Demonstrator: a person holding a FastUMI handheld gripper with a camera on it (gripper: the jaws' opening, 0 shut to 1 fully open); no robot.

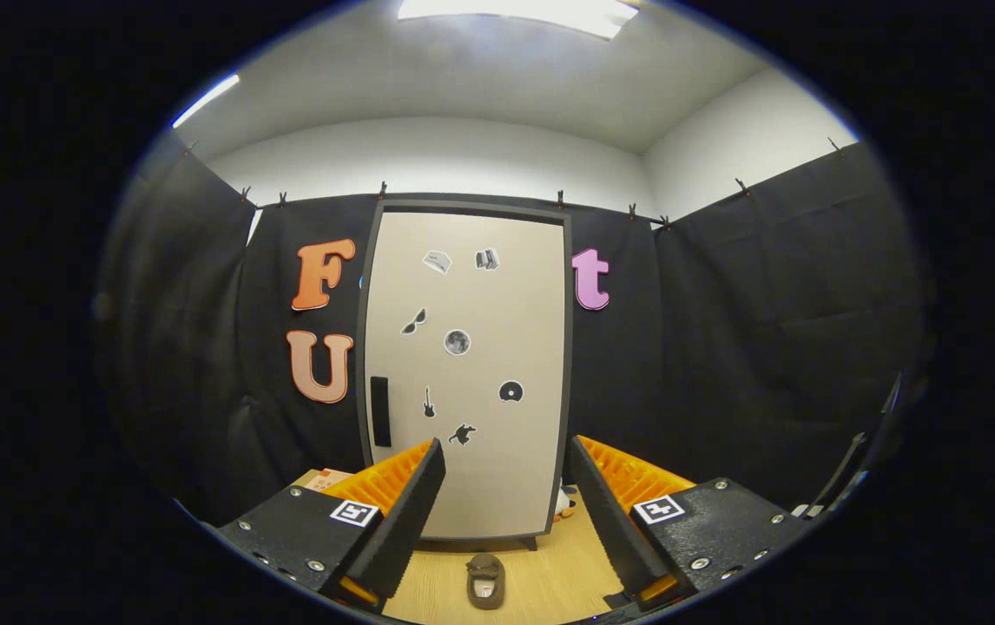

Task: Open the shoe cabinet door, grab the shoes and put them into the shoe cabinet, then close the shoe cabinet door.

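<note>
Cabinet door shut, handle far and left of the claw line.

The shoe cabinet (471,373) stands upright at the far wall, door closed, its long axis vertical. I read the dark handle (379,411) as a vertical bar on the door's left edge, beyond my left finger. 1 shoe (485,580) lies on the wooden floor (550,564), near, between the fingers, toe pointing to the cabinet. My gripper (502,512) is spread wide and holds nothing. I judge the next move to go forward and left, to the handle.

Tongs-mounted fisheye facing closed cabinet (467,373)
</note>
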